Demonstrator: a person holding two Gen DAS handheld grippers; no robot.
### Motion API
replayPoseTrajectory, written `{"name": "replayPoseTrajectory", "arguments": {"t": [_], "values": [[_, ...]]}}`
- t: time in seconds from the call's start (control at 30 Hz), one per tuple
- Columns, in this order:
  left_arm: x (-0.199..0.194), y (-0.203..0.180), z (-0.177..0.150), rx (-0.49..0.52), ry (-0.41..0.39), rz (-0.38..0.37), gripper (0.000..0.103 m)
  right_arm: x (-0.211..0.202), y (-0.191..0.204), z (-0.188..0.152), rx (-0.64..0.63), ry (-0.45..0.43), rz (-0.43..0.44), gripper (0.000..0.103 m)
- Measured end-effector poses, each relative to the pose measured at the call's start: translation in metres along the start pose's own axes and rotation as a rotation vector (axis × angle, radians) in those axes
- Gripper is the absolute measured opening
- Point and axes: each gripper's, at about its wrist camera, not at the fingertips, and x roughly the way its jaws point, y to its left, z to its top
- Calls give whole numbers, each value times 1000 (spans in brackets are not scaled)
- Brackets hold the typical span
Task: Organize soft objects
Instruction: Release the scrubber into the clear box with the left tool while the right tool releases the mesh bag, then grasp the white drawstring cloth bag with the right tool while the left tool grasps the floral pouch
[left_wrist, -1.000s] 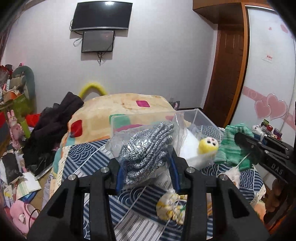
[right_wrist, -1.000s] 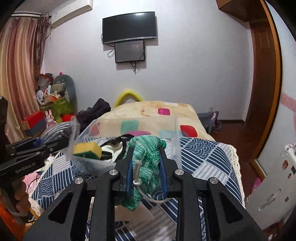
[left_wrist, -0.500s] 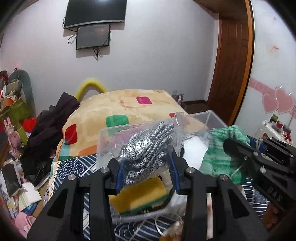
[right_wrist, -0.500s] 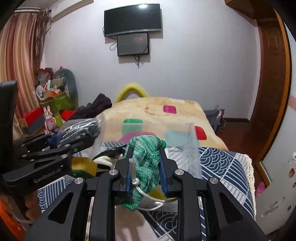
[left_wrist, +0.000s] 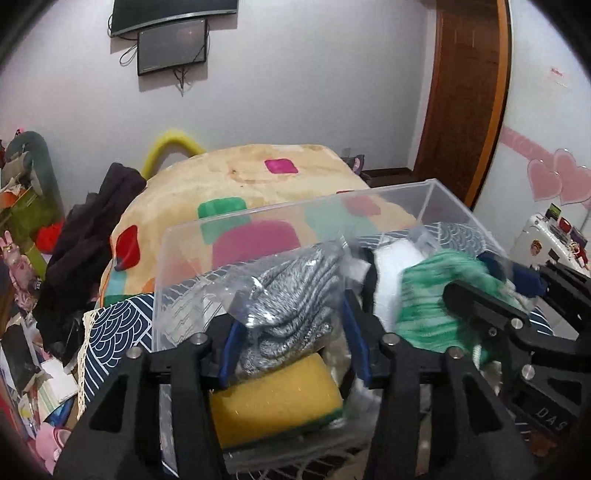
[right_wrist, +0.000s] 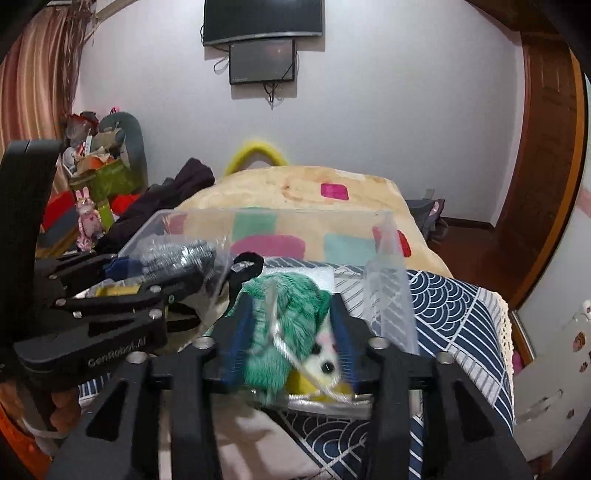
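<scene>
Bagged grey knit (left_wrist: 291, 306) is gripped by left claw (left_wrist: 290, 332) above clear bin (left_wrist: 295, 206); green knit (right_wrist: 284, 332) sits between right claw (right_wrist: 290, 339) fingers, spread wide.

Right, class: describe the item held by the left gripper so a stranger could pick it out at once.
Find the clear plastic bin on the blue patterned cloth. Over it, the left gripper pinches a grey-and-white knit item in a clear bag, above a yellow sponge. Its neighbour is a green knit; only this one is grey and bagged.

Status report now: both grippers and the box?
Left gripper shut on bagged grey knit. Right gripper open around green knit. Both over clear box; nothing blocking.
</scene>
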Motion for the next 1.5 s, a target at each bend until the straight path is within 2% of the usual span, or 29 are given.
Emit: {"name": "replayPoseTrajectory", "arguments": {"t": [0.2,0.33,0.43,0.57,0.77,0.97,1.17,1.2,1.23,1.27,1.3,1.33,1.37,1.5], "values": [[-30,-7,-2,15,-55,-23,60,-25,-1,4,-10,-54,3,50],[-56,-5,-3,12,-100,-23,65,-46,-2,3,-5,-97,14,64],[-77,-1,-8,7,-130,-26,71,-57,-1,-2,-5,-110,23,67],[-96,3,-19,2,-148,-27,71,-61,-1,-12,9,-104,53,75],[-103,9,-48,-22,-116,-34,71,-51,13,-36,-17,-40,77,82],[-94,14,-82,-43,-49,-16,71,-21,21,-55,-10,71,117,83],[-83,20,-107,-73,14,-24,71,10,25,-57,-13,131,84,82],[-81,20,-110,-81,26,-36,71,14,24,-57,-4,142,93,81],[-78,19,-113,-84,38,-46,71,16,23,-57,3,143,101,72],[-75,17,-115,-80,48,-48,71,16,22,-57,8,147,107,59],[-72,15,-116,-73,58,-47,71,17,22,-57,11,152,123,51],[-70,12,-118,-69,63,-47,71,17,21,-58,22,161,159,34],[-69,10,-120,-66,69,-51,71,16,21,-58,30,169,181,30],[-69,4,-124,-55,80,-63,71,7,26,-60,2,139,161,24]]}}
